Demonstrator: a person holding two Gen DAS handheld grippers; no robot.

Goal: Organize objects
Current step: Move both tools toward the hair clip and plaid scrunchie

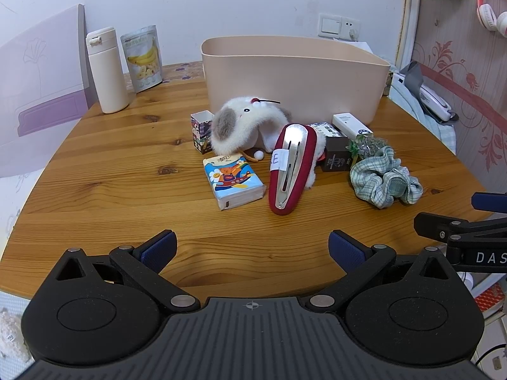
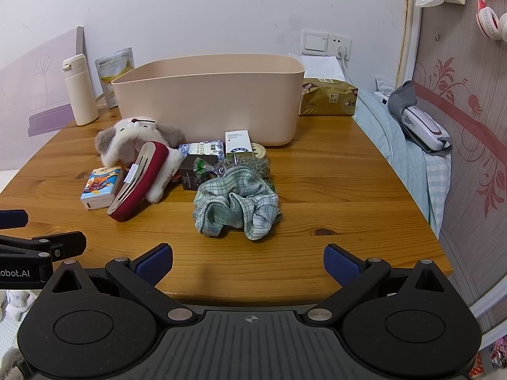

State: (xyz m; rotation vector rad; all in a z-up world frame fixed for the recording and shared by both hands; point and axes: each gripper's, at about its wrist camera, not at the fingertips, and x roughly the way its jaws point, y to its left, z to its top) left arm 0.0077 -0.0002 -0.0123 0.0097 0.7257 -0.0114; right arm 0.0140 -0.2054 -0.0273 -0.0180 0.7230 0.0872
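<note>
Wooden surface, items clustered before a beige plastic bin at its rear. Plush dog toy; red hair clip leaning on the toy; cartoon tissue pack just beside the clip; green plaid scrunchie to the right; small boxes between. Left gripper: spread wide, holding nothing, at the near edge. Right gripper: likewise spread and holding nothing, facing the scrunchie.

Wooden table carries beige bin, tissue pack, scrunchie.
</note>
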